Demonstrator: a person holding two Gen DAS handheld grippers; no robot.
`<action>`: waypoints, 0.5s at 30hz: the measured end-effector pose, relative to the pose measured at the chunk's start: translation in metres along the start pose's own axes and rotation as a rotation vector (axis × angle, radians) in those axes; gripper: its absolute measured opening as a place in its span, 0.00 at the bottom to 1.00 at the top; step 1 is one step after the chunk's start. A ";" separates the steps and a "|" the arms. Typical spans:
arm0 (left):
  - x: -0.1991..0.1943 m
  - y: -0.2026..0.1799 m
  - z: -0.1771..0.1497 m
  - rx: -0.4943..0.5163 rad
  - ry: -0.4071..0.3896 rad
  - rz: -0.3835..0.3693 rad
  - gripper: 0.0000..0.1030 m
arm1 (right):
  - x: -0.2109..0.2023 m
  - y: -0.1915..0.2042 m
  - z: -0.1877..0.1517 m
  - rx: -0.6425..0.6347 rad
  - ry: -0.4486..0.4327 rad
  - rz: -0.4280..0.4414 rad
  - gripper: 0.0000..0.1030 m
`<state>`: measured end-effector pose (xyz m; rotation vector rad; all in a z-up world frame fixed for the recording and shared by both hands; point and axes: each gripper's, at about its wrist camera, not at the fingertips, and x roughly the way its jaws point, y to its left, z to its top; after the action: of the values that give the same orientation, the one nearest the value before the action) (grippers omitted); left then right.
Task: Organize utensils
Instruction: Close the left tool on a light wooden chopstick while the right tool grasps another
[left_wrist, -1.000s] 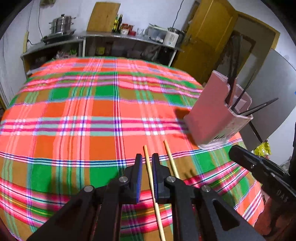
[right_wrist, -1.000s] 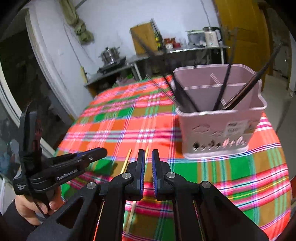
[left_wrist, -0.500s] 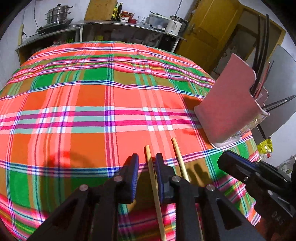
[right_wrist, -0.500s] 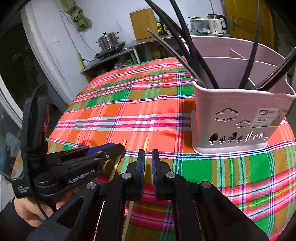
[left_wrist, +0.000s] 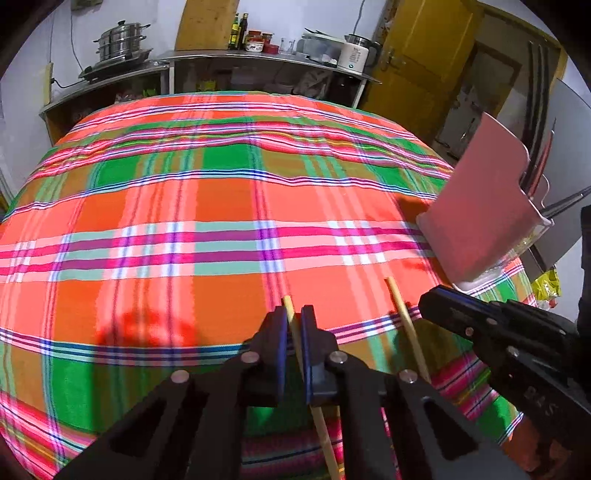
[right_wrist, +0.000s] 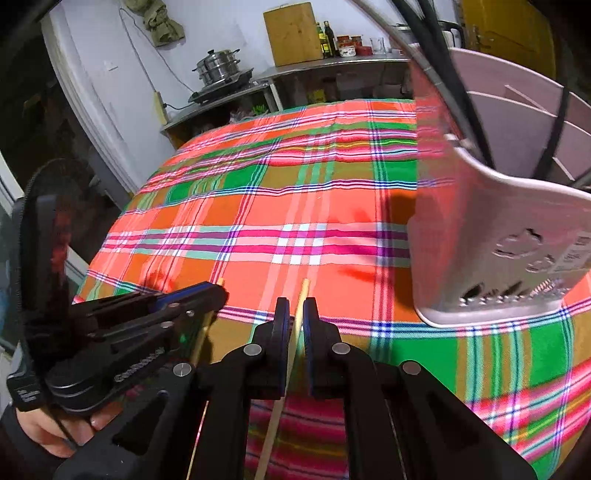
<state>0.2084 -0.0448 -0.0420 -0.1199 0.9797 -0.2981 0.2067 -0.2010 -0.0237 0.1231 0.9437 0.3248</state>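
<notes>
Two wooden chopsticks lie side by side on the plaid tablecloth (left_wrist: 184, 206) near its front edge. My left gripper (left_wrist: 294, 314) is shut on the left chopstick (left_wrist: 291, 314), whose tip sticks out past the pads. My right gripper (right_wrist: 296, 308) has its pads close on either side of the right chopstick (right_wrist: 303, 290), which also shows in the left wrist view (left_wrist: 400, 308). A pink utensil basket (right_wrist: 491, 243) with several dark utensils stands at the right, seen also in the left wrist view (left_wrist: 484, 210).
Beyond the table stands a metal counter (left_wrist: 258, 61) with a steamer pot (left_wrist: 120, 38), bottles and a kettle (left_wrist: 356, 55). A yellow door (left_wrist: 417, 55) is at the back right. The other gripper appears in each wrist view (right_wrist: 129, 332) (left_wrist: 498, 332).
Both grippers have come down and forward onto the chopsticks. The left jaws have closed on the left chopstick; the right gripper now straddles the right one. The basket looms closer on the right.
</notes>
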 end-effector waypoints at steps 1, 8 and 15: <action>0.000 0.002 0.000 -0.005 0.002 -0.004 0.08 | 0.003 0.001 0.001 -0.002 0.005 -0.003 0.07; 0.001 0.009 0.003 -0.034 0.020 -0.018 0.09 | 0.022 0.003 0.005 -0.013 0.050 -0.043 0.07; 0.002 0.003 0.005 -0.018 0.028 0.001 0.14 | 0.031 0.008 0.011 -0.025 0.070 -0.079 0.07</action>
<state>0.2143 -0.0430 -0.0415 -0.1321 1.0103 -0.2911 0.2307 -0.1826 -0.0397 0.0517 1.0105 0.2692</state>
